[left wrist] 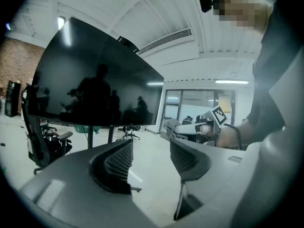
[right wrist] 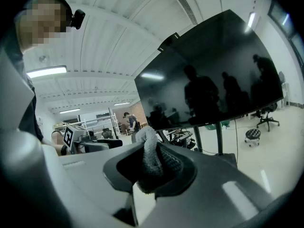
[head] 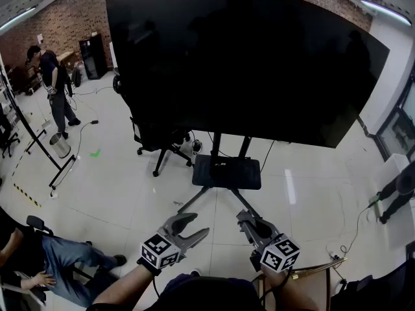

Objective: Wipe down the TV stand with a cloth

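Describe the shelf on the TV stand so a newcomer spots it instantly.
Find the big black TV screen mid-room. Two dark posts drop from its lower edge to a flat, dark rectangular shelf above the splayed legs. Unlike the black office chair on its left, it is a plain slab without wheels or armrests.

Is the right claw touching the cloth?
Touching. The right gripper view shows the right claw pinched shut on the cloth, which pokes up between its jaws.
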### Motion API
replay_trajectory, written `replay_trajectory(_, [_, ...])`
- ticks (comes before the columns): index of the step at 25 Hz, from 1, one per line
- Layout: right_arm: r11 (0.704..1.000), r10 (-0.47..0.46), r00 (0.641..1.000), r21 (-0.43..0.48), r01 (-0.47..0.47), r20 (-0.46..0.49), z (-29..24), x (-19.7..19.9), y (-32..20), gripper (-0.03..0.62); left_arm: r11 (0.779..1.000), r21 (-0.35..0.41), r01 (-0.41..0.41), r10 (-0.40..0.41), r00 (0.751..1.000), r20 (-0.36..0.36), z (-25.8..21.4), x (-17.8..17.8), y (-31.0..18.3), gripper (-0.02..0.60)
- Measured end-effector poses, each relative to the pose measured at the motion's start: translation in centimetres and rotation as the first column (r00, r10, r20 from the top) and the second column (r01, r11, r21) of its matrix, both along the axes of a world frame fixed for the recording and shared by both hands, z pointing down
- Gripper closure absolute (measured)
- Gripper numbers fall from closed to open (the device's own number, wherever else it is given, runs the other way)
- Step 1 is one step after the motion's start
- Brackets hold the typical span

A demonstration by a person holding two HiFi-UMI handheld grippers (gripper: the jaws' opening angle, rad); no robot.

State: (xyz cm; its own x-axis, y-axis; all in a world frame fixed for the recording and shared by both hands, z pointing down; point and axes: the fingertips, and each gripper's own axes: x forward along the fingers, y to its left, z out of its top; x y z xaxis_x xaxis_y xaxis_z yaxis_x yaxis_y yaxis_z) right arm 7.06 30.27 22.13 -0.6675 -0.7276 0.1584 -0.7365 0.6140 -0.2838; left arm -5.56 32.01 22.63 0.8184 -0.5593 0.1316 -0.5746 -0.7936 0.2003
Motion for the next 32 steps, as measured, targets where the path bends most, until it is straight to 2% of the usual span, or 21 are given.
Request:
replay_trajectory(8, [1.000, 0.025, 0.998, 0.003, -0.025, -0.052, 1.5, -1.8, -6.0, 0.543, 1.000, 0.015, -0.005, 0.005, 1.000, -0.004, 0.1, -2.0, -6.3, 0.314])
replay_trajectory(14, [0.999, 0.046, 0.992, -0.011, -0.047, -0.117, 4.6, -1.7, -13.5, 0.543, 0.999, -0.031, 0.013, -0.012, 1.000, 0.011, 2.0, -2.2, -12.1, 0.313])
replay_trajectory(20, [0.999, 0.034, 0.987, -0.028, -0.039, -0.154, 8.1, -2.2, -24.0, 0.543, 0.997, -0.066, 0.027, -0.023, 0.998, 0.054, 4.6, -1.3, -19.7, 0.311])
replay_trajectory(27, [0.996, 0.051, 0.970, -0.056, -0.066, -0.237, 13.9, -2.5, -36.8, 0.543, 0.988, -0.140, 0.063, -0.057, 0.997, 0.047, 8.8, -0.3, -28.9, 0.310])
replay_trajectory(32, [0.996, 0.041, 0.965, -0.066, -0.060, -0.259, 17.9, -3.5, -44.8, 0.543, 0.986, -0.141, 0.085, -0.079, 0.996, 0.047, 11.5, 0.1, -35.0, 0.308])
